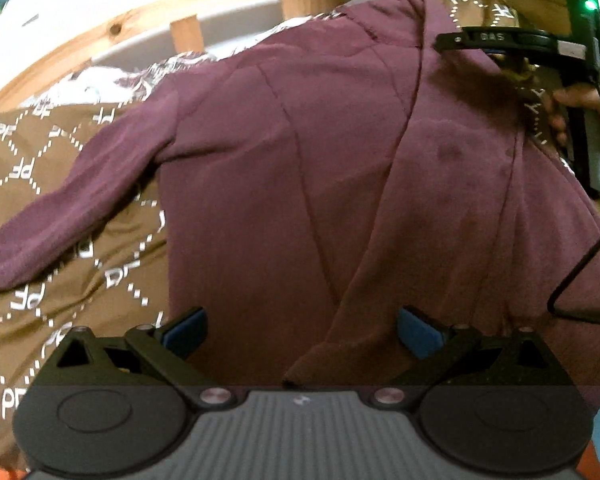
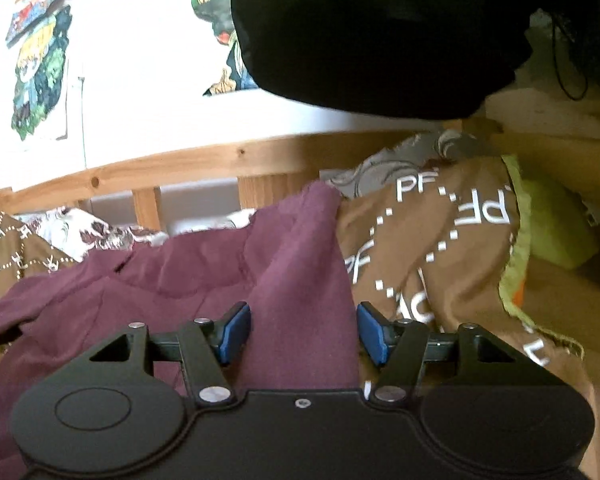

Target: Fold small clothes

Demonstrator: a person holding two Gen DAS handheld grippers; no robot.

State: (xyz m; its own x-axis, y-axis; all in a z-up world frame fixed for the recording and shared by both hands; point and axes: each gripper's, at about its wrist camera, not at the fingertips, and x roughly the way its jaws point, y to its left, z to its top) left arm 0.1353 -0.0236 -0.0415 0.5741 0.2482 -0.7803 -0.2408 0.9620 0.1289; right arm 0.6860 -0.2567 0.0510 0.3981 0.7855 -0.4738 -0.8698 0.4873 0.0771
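One maroon top point(image 1: 300, 168) is seen spread on a brown patterned bedcover point(image 1: 32, 200), right part folded over the body; hem cut off behind the left gripper point(image 1: 302, 332), 1 sleeve seen at left, the other not made out. Left gripper is held open above the cloth w/ nothing pinched. Right gripper point(image 2: 304, 332) is open too, cloth edge between pads, not pressed. Top of right view is blocked by a black mass point(image 2: 380, 32)

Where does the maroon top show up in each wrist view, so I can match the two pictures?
Left wrist: the maroon top fills the centre, one sleeve stretching toward the left edge.
Right wrist: the maroon top lies lower left to centre, running under the camera.
Shared landmark: the wooden bed rail behind it.
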